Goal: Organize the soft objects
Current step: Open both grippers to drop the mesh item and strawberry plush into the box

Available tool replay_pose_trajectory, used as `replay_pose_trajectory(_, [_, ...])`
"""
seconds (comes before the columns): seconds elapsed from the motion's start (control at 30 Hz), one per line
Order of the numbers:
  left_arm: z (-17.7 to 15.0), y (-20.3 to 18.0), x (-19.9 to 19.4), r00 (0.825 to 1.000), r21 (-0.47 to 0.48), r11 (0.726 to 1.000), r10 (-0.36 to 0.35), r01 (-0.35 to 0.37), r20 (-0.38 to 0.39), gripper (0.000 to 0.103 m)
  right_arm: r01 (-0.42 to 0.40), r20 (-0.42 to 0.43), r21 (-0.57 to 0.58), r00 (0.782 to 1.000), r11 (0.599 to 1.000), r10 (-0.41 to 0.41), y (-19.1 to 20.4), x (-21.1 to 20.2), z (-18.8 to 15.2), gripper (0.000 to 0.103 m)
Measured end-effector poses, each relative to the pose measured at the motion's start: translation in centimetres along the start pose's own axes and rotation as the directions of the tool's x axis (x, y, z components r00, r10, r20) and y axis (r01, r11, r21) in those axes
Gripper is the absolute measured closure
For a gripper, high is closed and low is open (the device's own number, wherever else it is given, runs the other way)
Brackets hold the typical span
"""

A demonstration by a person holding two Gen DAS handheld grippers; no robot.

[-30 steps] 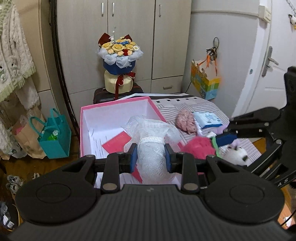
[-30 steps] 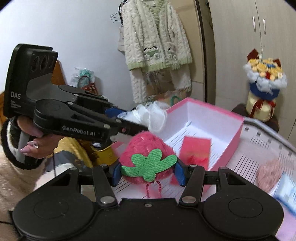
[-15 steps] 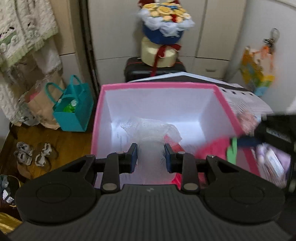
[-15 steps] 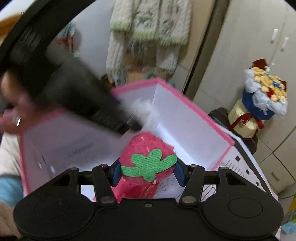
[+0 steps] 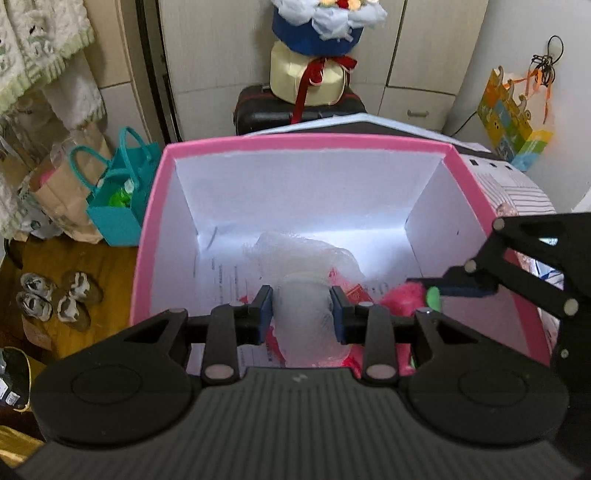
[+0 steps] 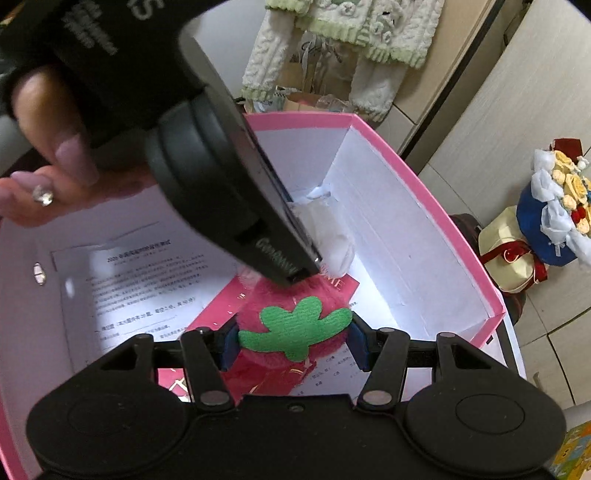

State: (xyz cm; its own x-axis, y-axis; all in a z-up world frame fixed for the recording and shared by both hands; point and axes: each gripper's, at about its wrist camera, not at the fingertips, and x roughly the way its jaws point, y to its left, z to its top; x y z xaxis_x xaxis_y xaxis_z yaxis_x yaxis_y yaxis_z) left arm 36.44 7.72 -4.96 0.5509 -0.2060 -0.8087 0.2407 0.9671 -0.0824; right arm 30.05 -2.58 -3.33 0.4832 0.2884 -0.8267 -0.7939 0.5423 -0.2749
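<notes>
My left gripper (image 5: 301, 314) is shut on a white mesh bundle (image 5: 303, 288) and holds it low inside the pink box (image 5: 310, 142). My right gripper (image 6: 291, 343) is shut on a pink plush strawberry (image 6: 295, 328) with a green felt leaf, also inside the pink box (image 6: 424, 192). The strawberry (image 5: 402, 299) and the right gripper's arm (image 5: 517, 266) show at the right in the left wrist view. The left gripper body (image 6: 221, 177) and the white bundle (image 6: 325, 229) cross just above the strawberry in the right wrist view. A printed sheet (image 6: 140, 280) and red cards (image 6: 221, 306) lie on the box floor.
A flower bouquet (image 5: 321, 33) stands on a black case (image 5: 295, 107) behind the box, before cupboard doors. A teal bag (image 5: 118, 199) and shoes (image 5: 55, 299) sit on the floor at left. A cardigan (image 6: 343, 48) hangs beyond the box. A striped cloth (image 5: 517, 192) lies under the box.
Both grippers have moved from above the table down into the pink box, each still holding its object. The two grippers now sit close together, the left one crossing over the strawberry.
</notes>
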Motion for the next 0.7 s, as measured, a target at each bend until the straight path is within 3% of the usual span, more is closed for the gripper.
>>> replay_pose_trajectory(0.17, [-0.3,-0.7,0.0,0.999,0.06,0.998,0.034,-0.033,-0.018,0.071,0.012,-0.002,0.007,1.0,1.0,-0.012,-0.1,0.8,0.2,0.038])
replay_pose_trajectory(0.23, [-0.3,-0.7,-0.2,0.999,0.049,0.998,0.03,-0.029,-0.018,0.06,0.033,-0.003,0.012,0.999,0.999,-0.033,0.0,1.0,0.3,0.032])
replay_pose_trajectory(0.3, [-0.4,-0.6,-0.8,1.0,0.044,0.999,0.02,-0.02,-0.004,0.058,0.041,0.005,0.018,0.999,0.999,-0.041,0.1,0.9,0.2,0.032])
replay_pose_trajectory(0.53, [-1.7,0.0,-5.7,0.997,0.06,0.997,-0.045,0.041,0.07,0.058,-0.022,0.11,0.108,0.994,0.994,0.01,-0.2,-2.1,-1.2,0.031])
replay_pose_trajectory(0.7, [-3.2,0.1,-9.8,0.99,0.084,0.995,-0.055,0.044,0.126,0.056,-0.066,0.174,0.163,0.984,0.984,0.037,0.4,-5.0,-2.1,0.03])
